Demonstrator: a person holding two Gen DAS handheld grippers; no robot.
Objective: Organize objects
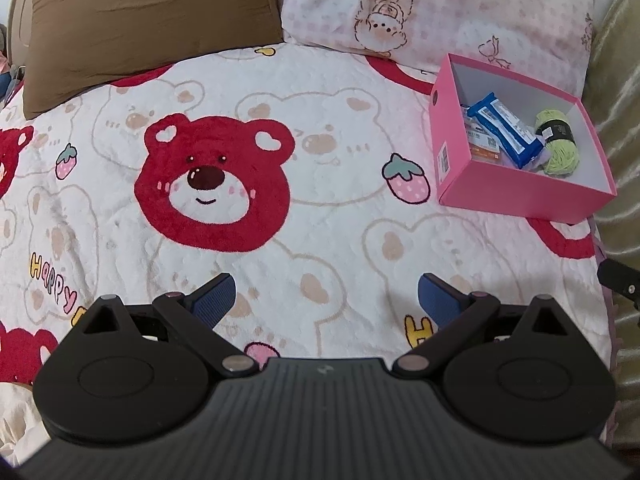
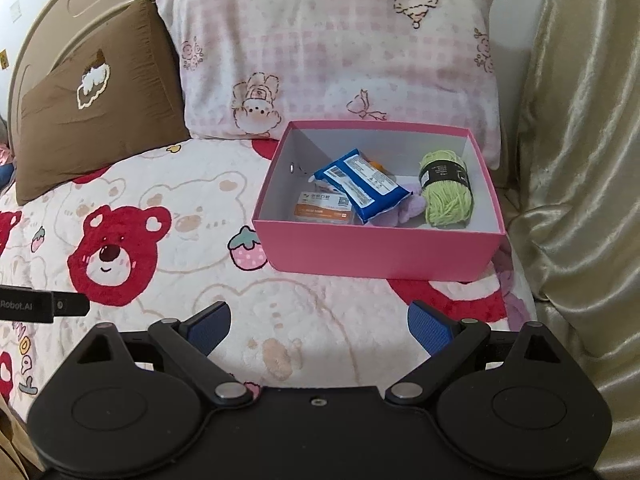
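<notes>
A pink box [image 2: 376, 254] stands on the bed at the right, also in the left wrist view [image 1: 516, 194]. Inside lie a blue packet [image 2: 362, 186], a green yarn skein [image 2: 446, 188], an orange-and-white pack [image 2: 322, 208] and something purple [image 2: 408, 210]. In the left wrist view the packet [image 1: 506, 130] and yarn [image 1: 560, 144] show too. My left gripper [image 1: 326, 300] is open and empty above the blanket, left of the box. My right gripper [image 2: 318, 328] is open and empty in front of the box.
A bear-print blanket [image 1: 280, 220] covers the bed. A brown pillow [image 1: 132, 28] and a pink pillow [image 2: 328, 52] lean at the headboard. A gold curtain [image 2: 580, 160] hangs right of the box. The other gripper's tip [image 2: 44, 304] shows at the left edge.
</notes>
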